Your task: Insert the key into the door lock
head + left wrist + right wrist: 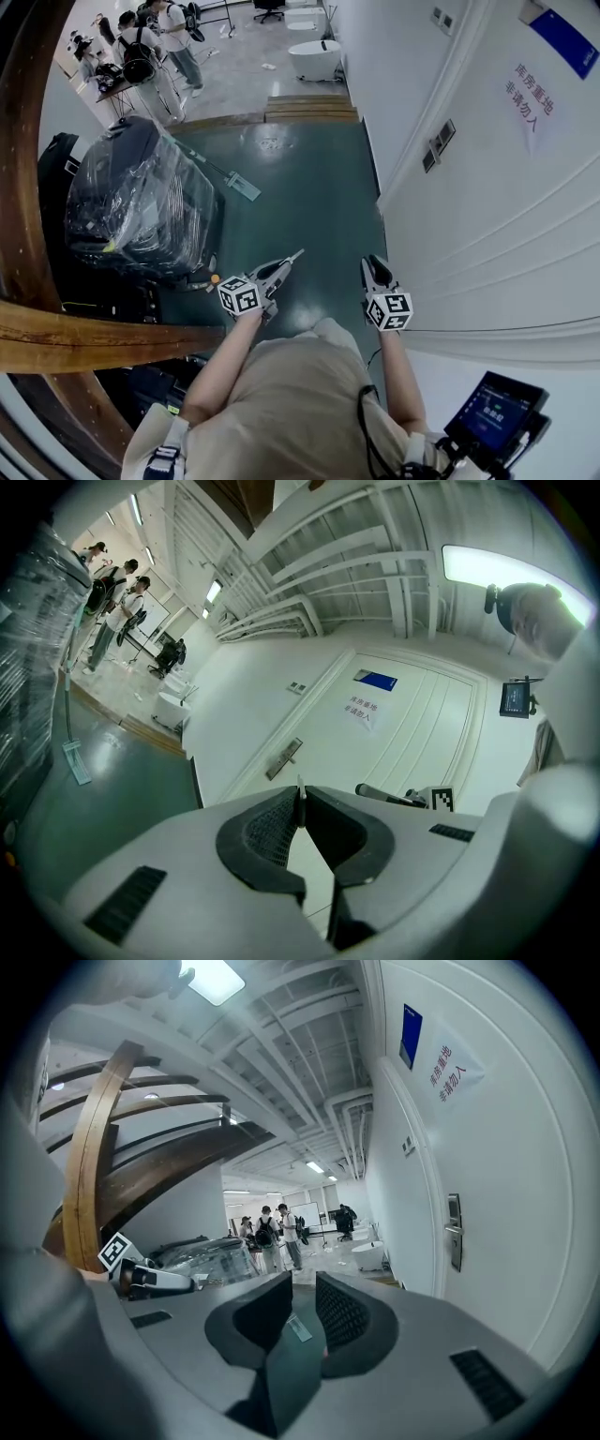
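One doorway, counted: two hand-held tools, the left gripper (pixel 281 267) and the right gripper (pixel 374 265); one key (pixel 296 253); one white door (pixel 487 234) bearing one lock plate (pixel 455 1232) and two signs, a blue plate (pixel 563 39) and a paper notice (pixel 531 101); one film-wrapped bundle (pixel 141 202), left; one mop (pixel 225 176); at least three people (pixel 141 52), upper left.

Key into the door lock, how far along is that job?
Done: the thin metal key is clamped in the shut left tool. In hand: it faces the white door. Left: reaching the dark rectangular lock plate, well off, and inserting the key. The right tool is open, empty.
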Motion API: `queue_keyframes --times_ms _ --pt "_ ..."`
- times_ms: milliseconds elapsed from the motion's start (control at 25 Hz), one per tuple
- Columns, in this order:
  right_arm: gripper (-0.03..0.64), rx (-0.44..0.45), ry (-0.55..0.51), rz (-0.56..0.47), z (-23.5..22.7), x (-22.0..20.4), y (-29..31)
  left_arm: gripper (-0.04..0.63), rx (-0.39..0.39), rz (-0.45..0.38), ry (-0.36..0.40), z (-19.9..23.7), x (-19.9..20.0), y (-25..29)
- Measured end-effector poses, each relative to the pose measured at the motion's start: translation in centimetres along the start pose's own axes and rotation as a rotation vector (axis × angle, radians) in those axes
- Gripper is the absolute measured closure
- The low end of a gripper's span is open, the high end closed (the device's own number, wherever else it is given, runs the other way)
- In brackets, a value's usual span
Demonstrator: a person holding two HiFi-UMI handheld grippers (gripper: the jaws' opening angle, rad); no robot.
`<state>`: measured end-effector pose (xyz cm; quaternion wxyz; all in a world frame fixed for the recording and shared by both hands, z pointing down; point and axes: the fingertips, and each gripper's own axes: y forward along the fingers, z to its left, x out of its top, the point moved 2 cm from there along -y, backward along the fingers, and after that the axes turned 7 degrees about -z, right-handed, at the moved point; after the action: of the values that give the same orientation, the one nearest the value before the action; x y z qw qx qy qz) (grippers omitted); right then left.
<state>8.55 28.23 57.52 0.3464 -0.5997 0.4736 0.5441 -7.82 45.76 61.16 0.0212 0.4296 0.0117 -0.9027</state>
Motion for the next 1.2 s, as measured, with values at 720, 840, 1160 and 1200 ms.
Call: queue_keyframes --times_ms 720,840,1160,1200 --pt "0.534 -0.026 0.008 0.002 -10.5 3.3 4.2 0.563 -0.009 0.055 0.000 0.7 1.5 11.6" --pt "0.534 -0.011 0.004 0.000 -14.0 4.9 4.9 0.563 0.000 0.052 0.008 -0.2 2.0 15.3" --pt "0.534 0.011 -0.005 0.007 -15.0 4.9 5.5 0.563 0.017 0.041 -0.009 -0.2 1.3 15.6" --pt "0.534 0.012 -0.005 0.005 -15.3 4.9 5.4 0.563 0.022 0.042 -0.016 -0.1 1.0 15.6"
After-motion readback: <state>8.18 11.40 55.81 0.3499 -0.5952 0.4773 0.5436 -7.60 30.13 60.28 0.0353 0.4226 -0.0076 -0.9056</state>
